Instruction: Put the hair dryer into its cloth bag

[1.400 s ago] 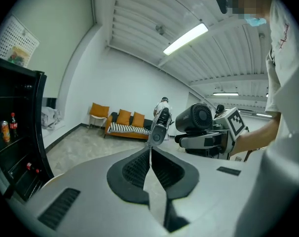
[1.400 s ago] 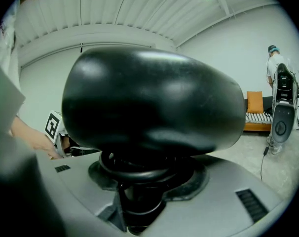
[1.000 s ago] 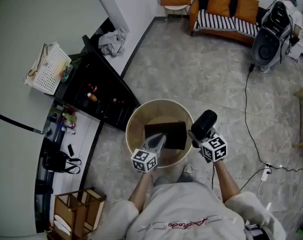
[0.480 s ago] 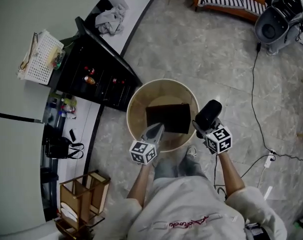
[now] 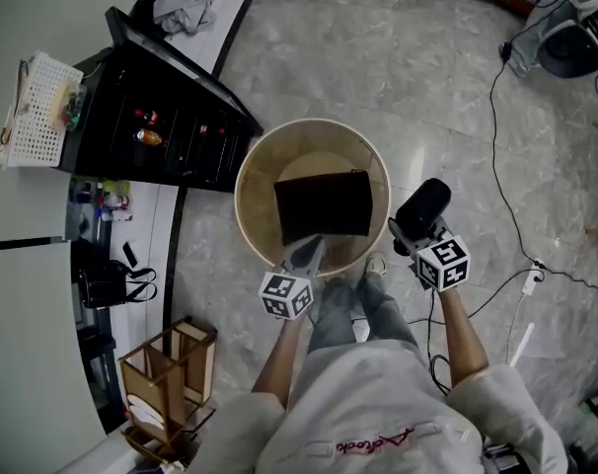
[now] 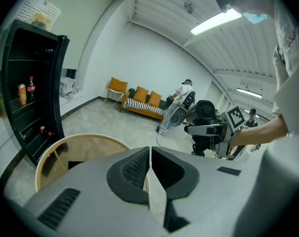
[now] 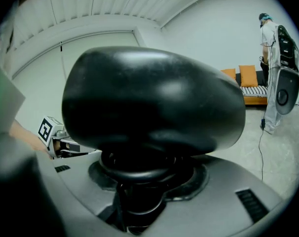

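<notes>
A black cloth bag [image 5: 324, 205] lies flat on a round wooden table [image 5: 250, 166] with a raised rim. My left gripper [image 5: 309, 250] hovers at the bag's near left corner; its jaws are shut and nothing shows between them in the left gripper view [image 6: 150, 154]. My right gripper [image 5: 410, 237] is off the table's right edge, shut on the handle of the black hair dryer [image 5: 422, 207]. That dryer's round body fills the right gripper view [image 7: 154, 102] above the jaws [image 7: 139, 181]. The dryer also shows at the right of the left gripper view [image 6: 205, 111].
A black shelf unit [image 5: 171, 107] with bottles stands left of the table, a white basket [image 5: 37, 107] beside it. A wooden crate [image 5: 166, 378] and a black handbag [image 5: 107, 289] sit at the lower left. A cable [image 5: 506, 166] and power strip [image 5: 529, 282] lie on the floor at right.
Both grippers have sunk toward the table, and the view has tilted so the table sits higher in frame. The right gripper keeps hold of the dryer; the left stays shut.
</notes>
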A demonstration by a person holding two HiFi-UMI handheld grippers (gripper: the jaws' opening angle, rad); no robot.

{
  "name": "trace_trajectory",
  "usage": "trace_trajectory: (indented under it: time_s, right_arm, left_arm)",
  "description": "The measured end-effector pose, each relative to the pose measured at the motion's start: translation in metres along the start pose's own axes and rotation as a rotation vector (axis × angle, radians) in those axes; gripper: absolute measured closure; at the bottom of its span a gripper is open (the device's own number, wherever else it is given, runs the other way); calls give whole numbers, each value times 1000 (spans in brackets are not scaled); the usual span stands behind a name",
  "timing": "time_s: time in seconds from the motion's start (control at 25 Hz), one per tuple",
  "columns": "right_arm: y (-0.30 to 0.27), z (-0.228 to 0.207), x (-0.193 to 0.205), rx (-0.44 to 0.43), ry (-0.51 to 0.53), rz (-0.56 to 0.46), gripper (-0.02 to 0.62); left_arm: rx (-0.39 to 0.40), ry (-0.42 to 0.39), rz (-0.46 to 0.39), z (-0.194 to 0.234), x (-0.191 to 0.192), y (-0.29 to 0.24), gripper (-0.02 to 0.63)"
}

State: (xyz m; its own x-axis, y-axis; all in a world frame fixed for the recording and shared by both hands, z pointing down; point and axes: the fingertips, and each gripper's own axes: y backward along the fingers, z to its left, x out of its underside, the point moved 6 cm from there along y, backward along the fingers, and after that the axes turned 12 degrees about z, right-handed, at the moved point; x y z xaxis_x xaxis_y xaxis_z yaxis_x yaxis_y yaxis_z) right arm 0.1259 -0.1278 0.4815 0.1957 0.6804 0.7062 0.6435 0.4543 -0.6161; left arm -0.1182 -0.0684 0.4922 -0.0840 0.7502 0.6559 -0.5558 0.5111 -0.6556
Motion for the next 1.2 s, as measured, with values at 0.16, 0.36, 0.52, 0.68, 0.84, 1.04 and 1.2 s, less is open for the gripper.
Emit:
trace_trajectory:
  time_s: [0.16, 0.36, 0.52, 0.68, 0.84, 1.04, 1.2]
  right_arm:
    - [-7, -4, 12, 13, -10, -9, 370]
    - [-24, -6, 24, 6, -16, -15, 370]
    - [-40, -7, 39, 9, -42, 2, 370]
    - [-55, -12, 59, 15, -73, 18, 370]
    - [-68, -22, 83, 25, -90, 52, 370]
    - [-75, -33, 112, 51, -130, 80, 370]
    - [-79, -46, 133, 65, -170, 82, 370]
  left_arm:
    - [23, 19, 6, 2, 15, -16, 566]
    - [15, 8, 24, 5, 31, -31, 566]
    - [25, 9, 69, 11, 47, -47, 566]
    - [37, 22, 120, 24, 60, -81, 565]
    - [39, 24, 205, 38, 73, -135, 563]
    - [20, 33, 311, 55, 91, -202, 530]
    - [-7, 19, 403, 58, 106, -252, 446]
